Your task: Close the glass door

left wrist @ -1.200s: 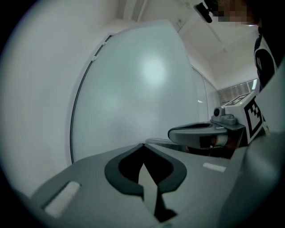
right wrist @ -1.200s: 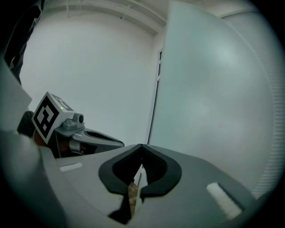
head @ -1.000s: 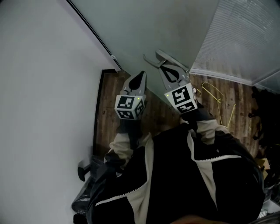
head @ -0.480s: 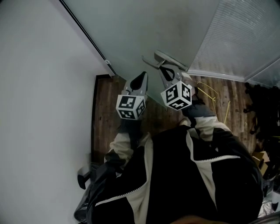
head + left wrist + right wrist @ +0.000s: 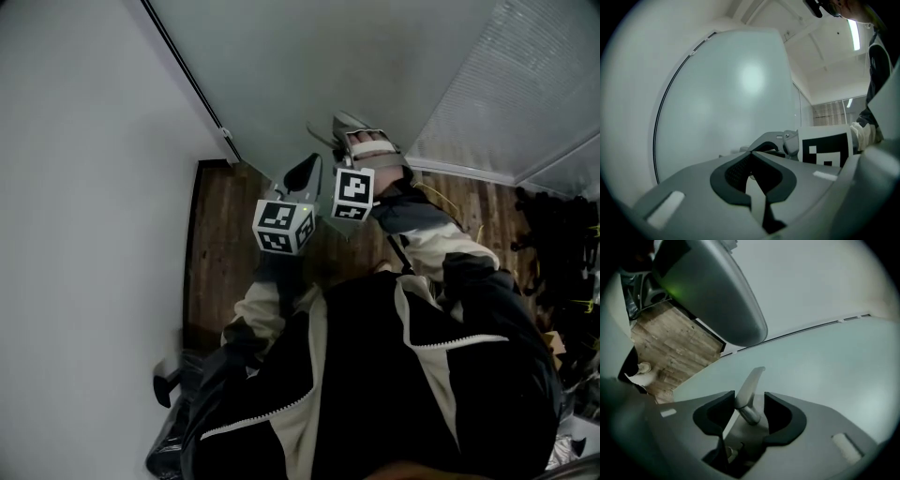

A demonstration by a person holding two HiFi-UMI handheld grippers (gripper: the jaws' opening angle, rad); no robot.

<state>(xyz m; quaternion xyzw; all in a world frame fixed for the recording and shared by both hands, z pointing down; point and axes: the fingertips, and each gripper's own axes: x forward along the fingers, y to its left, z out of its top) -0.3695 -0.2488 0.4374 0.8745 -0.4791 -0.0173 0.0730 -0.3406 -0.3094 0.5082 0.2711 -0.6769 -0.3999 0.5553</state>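
The left gripper (image 5: pixel 751 158) is held with its jaws shut on nothing, and the glass door (image 5: pixel 731 89) is seen just ahead of them. The right gripper's (image 5: pixel 749 404) jaws have just been opened. The handle (image 5: pixel 751 380) stands between them, nearer the left one, ungripped.

Head cam: on the person's head, aimed steeply down past the jacket (image 5: pixel 375 375) onto both grippers, the wood floor (image 5: pixel 220 262) and the foot of the glass door (image 5: pixel 309 66). Left gripper (image 5: pixel 307 169) cam: looks level along its fingers, glass very near. Right gripper (image 5: pixel 361 141) cam: tilted down along its fingers, door handle (image 5: pixel 749 390) right up close. All three share the door. Each gripper cam catches the other gripper.
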